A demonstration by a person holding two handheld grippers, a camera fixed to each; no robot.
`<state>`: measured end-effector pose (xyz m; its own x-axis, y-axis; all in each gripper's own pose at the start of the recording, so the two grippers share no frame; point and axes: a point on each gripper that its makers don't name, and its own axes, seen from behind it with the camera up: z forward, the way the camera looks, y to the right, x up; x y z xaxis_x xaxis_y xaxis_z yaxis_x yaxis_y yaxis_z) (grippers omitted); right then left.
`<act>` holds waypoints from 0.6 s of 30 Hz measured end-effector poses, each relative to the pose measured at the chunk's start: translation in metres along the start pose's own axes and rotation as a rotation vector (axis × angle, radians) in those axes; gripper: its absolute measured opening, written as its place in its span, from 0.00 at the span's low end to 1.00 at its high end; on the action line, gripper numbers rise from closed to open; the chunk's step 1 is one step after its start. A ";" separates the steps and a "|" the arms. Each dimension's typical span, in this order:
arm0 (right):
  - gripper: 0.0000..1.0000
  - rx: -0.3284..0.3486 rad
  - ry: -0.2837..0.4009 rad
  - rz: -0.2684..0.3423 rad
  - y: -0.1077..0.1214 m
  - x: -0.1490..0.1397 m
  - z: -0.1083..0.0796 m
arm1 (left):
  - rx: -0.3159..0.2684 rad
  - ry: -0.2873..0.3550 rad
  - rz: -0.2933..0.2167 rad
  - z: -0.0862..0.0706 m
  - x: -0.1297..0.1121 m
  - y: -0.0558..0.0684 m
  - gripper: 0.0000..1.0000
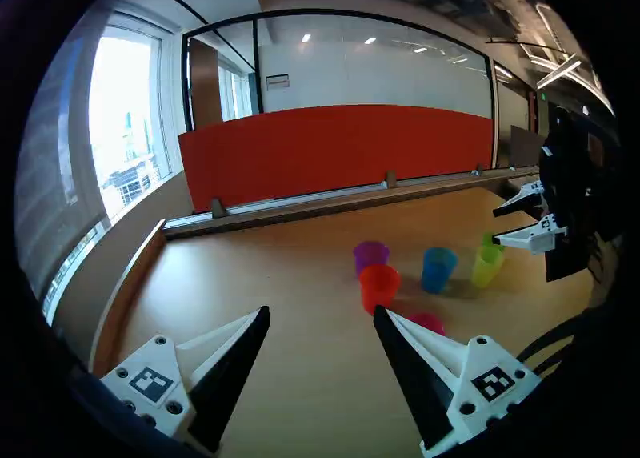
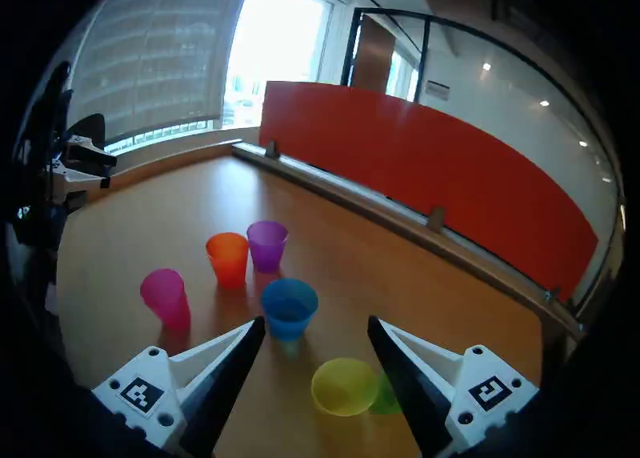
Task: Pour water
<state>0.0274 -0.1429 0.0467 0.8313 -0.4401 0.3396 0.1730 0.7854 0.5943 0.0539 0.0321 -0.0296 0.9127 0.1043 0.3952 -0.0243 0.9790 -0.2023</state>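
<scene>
Right gripper view: the right gripper [image 2: 314, 323], like the left gripper [image 1: 321, 310], held its jaws apart, empty; closing on the yellow cup [image 2: 344, 386] at 6 o'clock risked toppling the green cup [image 2: 390, 398] beside it.

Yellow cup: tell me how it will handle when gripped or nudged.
The yellow cup looks like thin translucent plastic, so probably light and squashy. Tapering to a narrow base, it may tip if nudged near the rim.
</scene>
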 end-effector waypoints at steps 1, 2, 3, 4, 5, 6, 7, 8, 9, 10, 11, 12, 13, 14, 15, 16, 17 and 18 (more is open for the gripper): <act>1.00 0.006 -0.004 -0.003 -0.001 -0.001 0.004 | 0.004 -0.001 -0.004 -0.001 -0.001 -0.001 0.96; 1.00 0.013 -0.008 -0.005 -0.003 -0.002 0.008 | 0.009 -0.002 -0.007 -0.002 -0.002 -0.002 0.96; 1.00 0.020 -0.012 -0.008 -0.004 -0.003 0.013 | 0.014 -0.004 -0.010 -0.003 -0.003 -0.003 0.96; 1.00 0.026 -0.016 -0.010 -0.005 -0.004 0.017 | 0.018 -0.006 -0.013 -0.004 -0.004 -0.004 0.96; 1.00 0.032 -0.020 -0.013 -0.006 -0.005 0.021 | 0.022 -0.008 -0.016 -0.005 -0.005 -0.004 0.96; 1.00 0.038 -0.025 -0.015 -0.008 -0.007 0.025 | 0.028 -0.010 -0.018 -0.006 -0.006 -0.006 0.96; 1.00 0.044 -0.030 -0.017 -0.009 -0.008 0.029 | 0.032 -0.013 -0.020 -0.006 -0.007 -0.007 0.96; 1.00 0.050 -0.034 -0.019 -0.010 -0.010 0.033 | 0.037 -0.015 -0.022 -0.007 -0.008 -0.008 0.96; 1.00 0.056 -0.039 -0.021 -0.011 -0.011 0.037 | 0.042 -0.018 -0.025 -0.008 -0.009 -0.009 0.96; 1.00 0.061 -0.043 -0.022 -0.012 -0.012 0.040 | 0.046 -0.021 -0.027 -0.009 -0.011 -0.010 0.96; 1.00 0.066 -0.047 -0.024 -0.014 -0.014 0.043 | 0.050 -0.024 -0.029 -0.010 -0.012 -0.010 0.96; 1.00 0.071 -0.051 -0.025 -0.014 -0.015 0.047 | 0.055 -0.027 -0.032 -0.012 -0.013 -0.011 0.96; 1.00 0.075 -0.054 -0.026 -0.015 -0.016 0.050 | 0.060 -0.030 -0.035 -0.013 -0.015 -0.012 0.96; 1.00 0.079 -0.057 -0.027 -0.016 -0.017 0.053 | 0.064 -0.032 -0.037 -0.014 -0.016 -0.013 0.96; 1.00 0.082 -0.062 -0.029 -0.016 -0.019 0.056 | 0.068 -0.035 -0.040 -0.015 -0.017 -0.014 0.96; 1.00 0.085 -0.066 -0.030 -0.017 -0.020 0.058 | 0.073 -0.037 -0.043 -0.016 -0.019 -0.015 0.96; 1.00 0.088 -0.070 -0.032 -0.018 -0.021 0.061 | 0.077 -0.040 -0.046 -0.017 -0.020 -0.016 0.96; 1.00 0.091 -0.075 -0.034 -0.018 -0.023 0.064 | 0.080 -0.042 -0.049 -0.018 -0.021 -0.016 0.96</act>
<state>-0.0284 -0.1750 0.0748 0.7835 -0.4994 0.3697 0.1484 0.7281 0.6692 0.0422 0.0108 -0.0503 0.8958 0.0619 0.4401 -0.0145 0.9938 -0.1103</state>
